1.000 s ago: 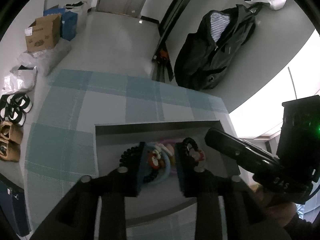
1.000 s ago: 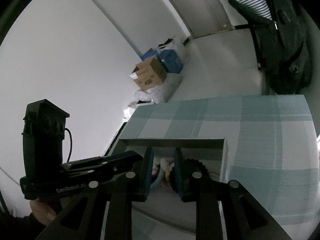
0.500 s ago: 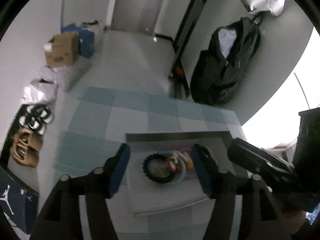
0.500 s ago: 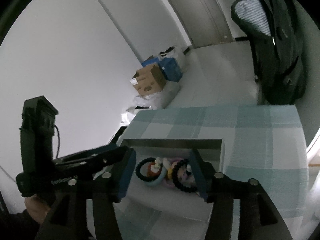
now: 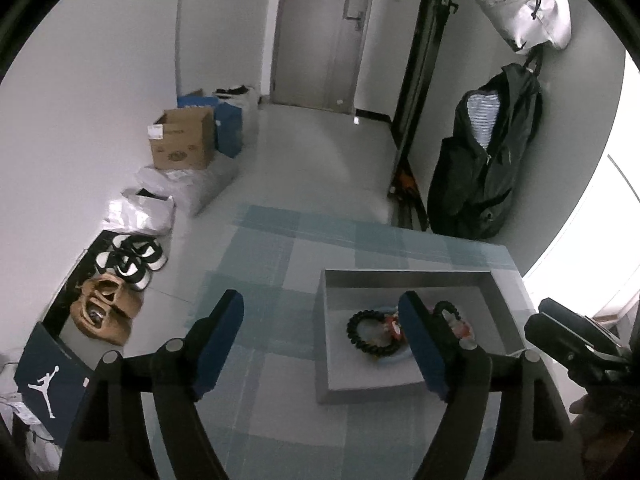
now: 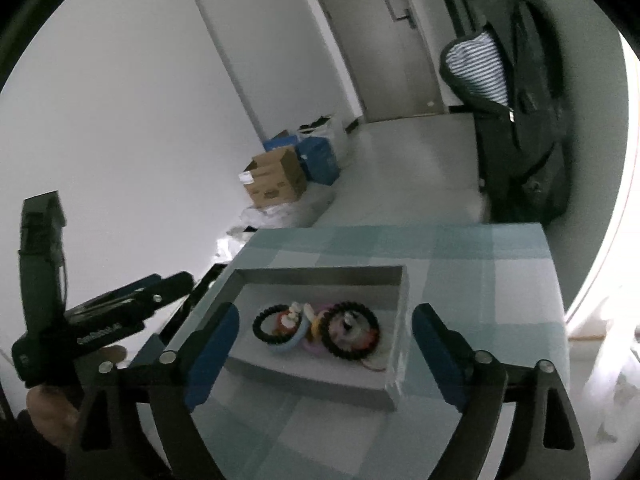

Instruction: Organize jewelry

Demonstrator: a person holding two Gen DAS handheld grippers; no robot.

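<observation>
Change: both tools were clenched over the jewelry a second ago; now both have let go and pulled back, and the jewelry lies in the tray.
Left tool [image 5: 320,340]: jaws opening, wide apart, nothing between the pads; its right finger [image 5: 422,344] overlaps the tray in view, its left finger hangs over the bench.
Right tool [image 6: 324,344]: jaws opening, wide apart, nothing gripped; its blue-padded fingers [image 6: 212,344] frame the tray from above.
Tray [image 6: 320,274]: shallow grey box on the bench, near the right-hand edge in the left wrist view.
Jewelry [image 6: 316,326]: small heap in the middle of the tray, touching one another; two black beaded bracelets [image 6: 350,336], a light blue ring, pink and yellow pieces, red bits.
Bench [image 6: 480,264]: covered with a blue and white checked cloth.
Hands: a hand [image 6: 48,408] shows at the lower left of the right wrist view, holding the left tool's grip.
Room: cardboard box [image 5: 182,144] and shoes [image 5: 132,260] on the floor by the wall; dark jacket [image 5: 484,168] hanging near a door.
</observation>
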